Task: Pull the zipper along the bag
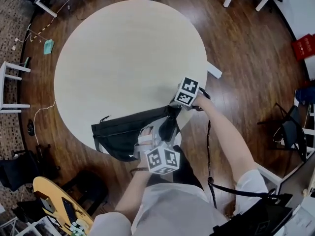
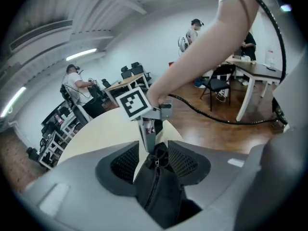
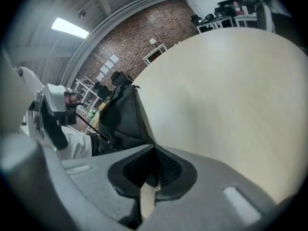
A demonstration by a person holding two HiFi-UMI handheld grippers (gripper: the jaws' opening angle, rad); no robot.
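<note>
Black bag (image 1: 123, 132) lies at the surface's (image 1: 128, 58) near edge, zipper (image 2: 154, 179) closed, contents hidden; right gripper (image 1: 173, 109) pinches its end, left gripper (image 1: 145, 132) gapes around it

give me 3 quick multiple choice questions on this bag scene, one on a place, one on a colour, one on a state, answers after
1. Where does the bag lie?
A) at the near edge of the round table
B) at the table's middle
C) on the floor

2. What colour is the bag?
A) red
B) black
C) beige

3. What state is the right gripper in?
A) fingers wide apart, empty
B) out of view
C) fingers shut on the bag's end

Answers:
1 A, the head view shows it at the rim nearest the person.
2 B, it is black in every view.
3 C, the right gripper view shows the fingers together on black fabric.
</note>
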